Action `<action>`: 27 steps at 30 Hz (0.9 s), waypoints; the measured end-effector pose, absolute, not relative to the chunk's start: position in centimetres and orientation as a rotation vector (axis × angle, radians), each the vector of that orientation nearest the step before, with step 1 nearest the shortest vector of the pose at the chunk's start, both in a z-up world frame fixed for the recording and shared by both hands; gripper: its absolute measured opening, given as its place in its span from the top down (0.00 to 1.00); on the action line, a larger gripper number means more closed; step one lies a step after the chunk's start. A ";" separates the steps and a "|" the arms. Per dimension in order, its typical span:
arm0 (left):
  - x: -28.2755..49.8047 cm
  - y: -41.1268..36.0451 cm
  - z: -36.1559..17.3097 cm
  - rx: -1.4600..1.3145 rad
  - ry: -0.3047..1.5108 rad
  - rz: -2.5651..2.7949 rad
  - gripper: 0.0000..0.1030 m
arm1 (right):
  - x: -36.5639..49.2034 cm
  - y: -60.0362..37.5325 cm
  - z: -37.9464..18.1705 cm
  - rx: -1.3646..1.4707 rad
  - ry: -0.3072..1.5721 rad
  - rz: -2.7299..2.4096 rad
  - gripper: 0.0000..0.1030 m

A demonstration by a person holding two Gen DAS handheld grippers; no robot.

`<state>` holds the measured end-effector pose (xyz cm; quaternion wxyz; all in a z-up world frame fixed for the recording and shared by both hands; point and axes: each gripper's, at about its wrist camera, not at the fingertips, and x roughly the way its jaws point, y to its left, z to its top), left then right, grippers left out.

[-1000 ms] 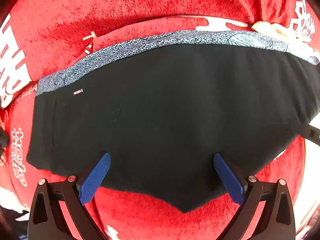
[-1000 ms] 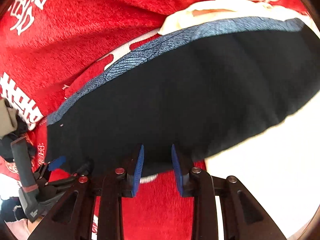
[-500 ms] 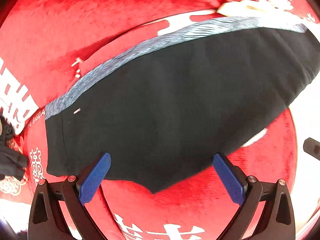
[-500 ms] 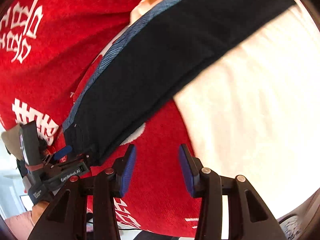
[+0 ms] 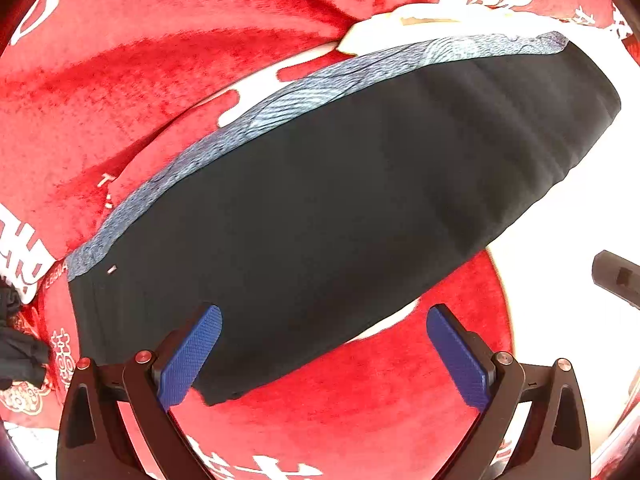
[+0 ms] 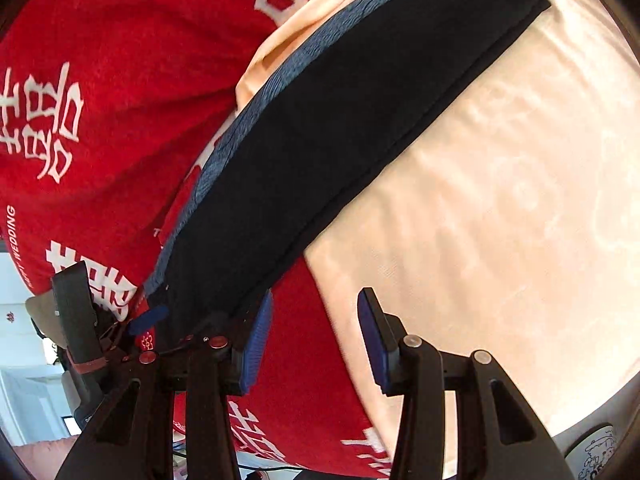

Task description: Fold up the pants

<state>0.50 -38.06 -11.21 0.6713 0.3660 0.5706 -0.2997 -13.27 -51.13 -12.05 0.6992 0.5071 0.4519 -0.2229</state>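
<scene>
The black pants (image 5: 320,208) lie folded flat on a red blanket (image 5: 120,80), with a blue-grey patterned waistband (image 5: 280,108) along the far edge. In the right wrist view the pants (image 6: 340,128) run diagonally from upper right to lower left. My left gripper (image 5: 324,356) is open and empty, its left pad over the pants' near edge. It also shows in the right wrist view (image 6: 148,320) at the pants' lower left corner. My right gripper (image 6: 316,340) is open and empty, just off the pants' near edge.
The red blanket carries white characters (image 6: 40,120). A cream sheet (image 6: 500,200) covers the surface to the right of the pants. A dark cloth (image 5: 16,340) lies at the left edge. The right gripper's body (image 5: 616,276) shows at the right edge.
My right gripper has opened wider and pulled back from the pants' edge, swinging right over the cream sheet. My left gripper stays open and has shifted slightly; the pants lie still.
</scene>
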 end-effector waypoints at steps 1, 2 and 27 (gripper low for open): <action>0.2 -38.5 -11.1 0.822 1.284 -0.676 0.00 | -13.8 -51.3 -12.0 1.131 1.005 -0.501 0.54; -0.1 -39.1 -10.9 0.820 1.279 -0.678 0.00 | -14.3 -51.8 -11.9 1.132 1.002 -0.506 0.54; -1.0 -50.8 -12.3 0.603 1.268 -0.610 0.00 | -22.4 -72.7 -8.7 1.016 0.883 -0.806 0.83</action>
